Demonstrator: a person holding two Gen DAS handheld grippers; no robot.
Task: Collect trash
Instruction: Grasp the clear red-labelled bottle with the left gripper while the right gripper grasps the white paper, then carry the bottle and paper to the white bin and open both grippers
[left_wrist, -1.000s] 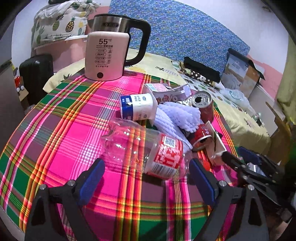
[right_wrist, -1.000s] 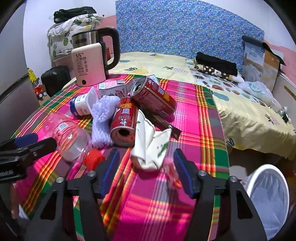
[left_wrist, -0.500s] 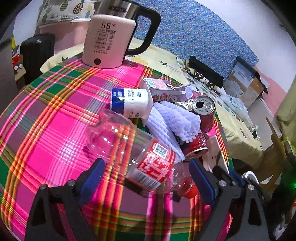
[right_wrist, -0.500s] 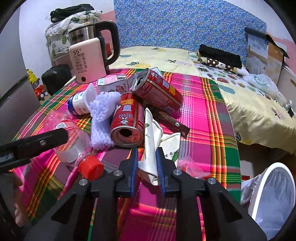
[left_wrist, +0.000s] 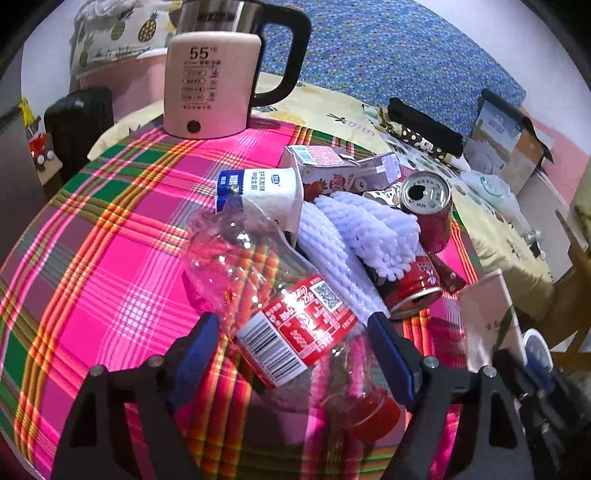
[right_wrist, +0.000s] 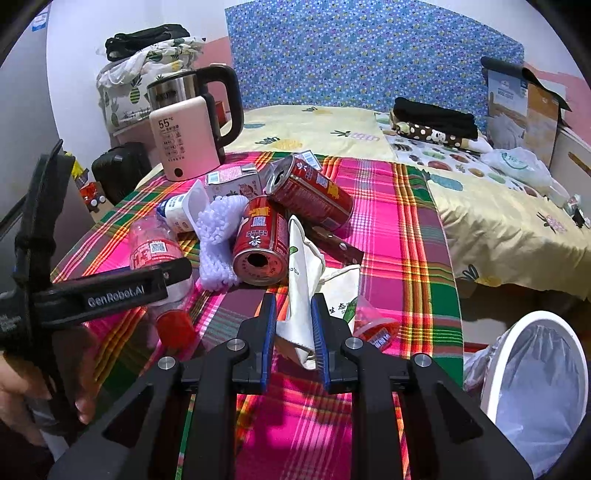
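Observation:
A crushed clear plastic bottle (left_wrist: 291, 328) with a red label and red cap lies on the plaid tablecloth (left_wrist: 110, 266). My left gripper (left_wrist: 293, 321) straddles its label; the jaws are closing and the blue pads stand close beside the bottle without clearly pressing it. My right gripper (right_wrist: 293, 325) is shut on a white paper wrapper (right_wrist: 301, 273), pinched upright between its pads. Behind these lie two red cans (right_wrist: 262, 240), a white foam net (right_wrist: 216, 240), a yogurt cup (left_wrist: 266, 188) and a pink carton (left_wrist: 321, 170).
A pink kettle (left_wrist: 210, 85) stands at the table's far side. A white bin lined with a bag (right_wrist: 535, 387) sits on the floor off the table's right edge. A small red-topped cup (right_wrist: 373, 325) lies by the right pad. A bed lies beyond.
My right gripper's jaws closed on the white wrapper and lifted its end. My left gripper moved forward over the bottle and its jaws narrowed.

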